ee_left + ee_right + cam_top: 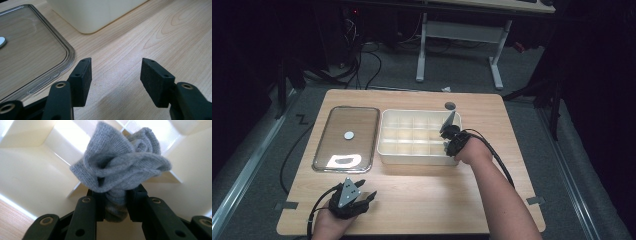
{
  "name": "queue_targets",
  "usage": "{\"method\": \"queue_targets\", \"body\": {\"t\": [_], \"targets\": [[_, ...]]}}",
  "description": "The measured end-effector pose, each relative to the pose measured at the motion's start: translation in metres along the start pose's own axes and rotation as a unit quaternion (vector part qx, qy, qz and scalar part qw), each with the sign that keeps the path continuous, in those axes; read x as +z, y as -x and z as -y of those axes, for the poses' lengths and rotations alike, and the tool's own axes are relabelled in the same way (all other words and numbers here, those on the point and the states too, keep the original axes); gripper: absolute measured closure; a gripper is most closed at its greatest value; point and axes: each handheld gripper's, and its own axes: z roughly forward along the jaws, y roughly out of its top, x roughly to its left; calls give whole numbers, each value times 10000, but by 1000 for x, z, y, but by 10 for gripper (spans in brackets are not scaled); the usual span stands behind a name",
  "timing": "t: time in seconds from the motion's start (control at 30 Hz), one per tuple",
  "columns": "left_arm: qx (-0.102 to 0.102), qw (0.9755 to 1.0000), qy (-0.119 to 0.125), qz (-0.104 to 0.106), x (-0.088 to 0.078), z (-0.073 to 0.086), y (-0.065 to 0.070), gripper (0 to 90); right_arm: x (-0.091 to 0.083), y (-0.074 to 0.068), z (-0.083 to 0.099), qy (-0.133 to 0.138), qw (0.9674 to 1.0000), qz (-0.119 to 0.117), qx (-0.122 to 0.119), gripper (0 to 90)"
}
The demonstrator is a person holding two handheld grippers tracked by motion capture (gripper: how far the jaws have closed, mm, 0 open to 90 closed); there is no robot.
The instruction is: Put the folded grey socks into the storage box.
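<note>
A cream divided box (388,150) stands mid-table, split into several compartments. My right gripper (447,139) hovers over its right end, shut on a bunched grey sock (120,170) that bulges out beyond the pads above the box's dividers (72,188). My left gripper (354,195) rests near the table's front left edge. In the left gripper view its pads (81,80) stand wide apart over bare wood, open with nothing between them.
A clear lid (346,139) lies flat left of the box, with a small white disc (349,135) on it. A round hole (450,105) sits in the tabletop behind the box. A white desk frame (459,35) stands on the floor beyond.
</note>
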Motion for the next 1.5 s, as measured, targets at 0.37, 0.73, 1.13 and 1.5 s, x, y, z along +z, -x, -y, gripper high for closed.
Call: {"method": "queue_targets", "body": {"t": [0.37, 0.73, 1.13, 1.5], "targets": [[-21, 10000, -16, -2, 0, 0, -1, 430, -1, 0, -1, -6, 10000, 6, 20, 681], [-40, 10000, -20, 5, 0, 0, -1, 430, -16, 2, -1, 161, 9999, 26, -17, 593], [-21, 10000, -33, 18, 0, 0, 0, 429, -55, 3, 6, 779, 9967, -159, 162, 537], [-17, 10000, -46, 15, 0, 0, -1, 429, -64, 0, -1, 839, 9964, -59, -54, 764]]}}
